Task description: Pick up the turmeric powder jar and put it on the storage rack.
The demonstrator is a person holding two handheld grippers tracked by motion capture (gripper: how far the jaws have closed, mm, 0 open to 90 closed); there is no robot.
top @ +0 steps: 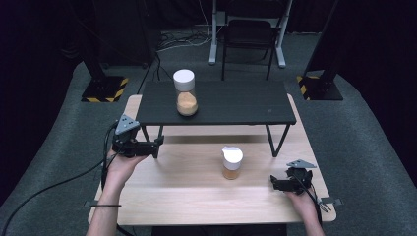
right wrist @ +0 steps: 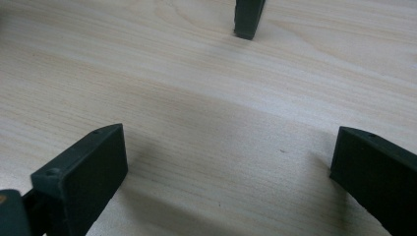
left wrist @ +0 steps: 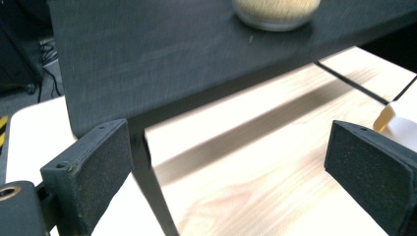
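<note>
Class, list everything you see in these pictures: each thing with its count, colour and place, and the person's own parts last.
Jar on shelf: one, clear with white lid, orange-tan filling, left part of the shelf.
Jar on table: one, white lid, orange filling, table centre.
Shelf: one, black, on legs at the table's far side.
Table: one, light wood.
Chair: one, dark, behind the table.
Left gripper: black, open, by the shelf's left leg.
Right gripper: black, open, low over the table's right side.
</note>
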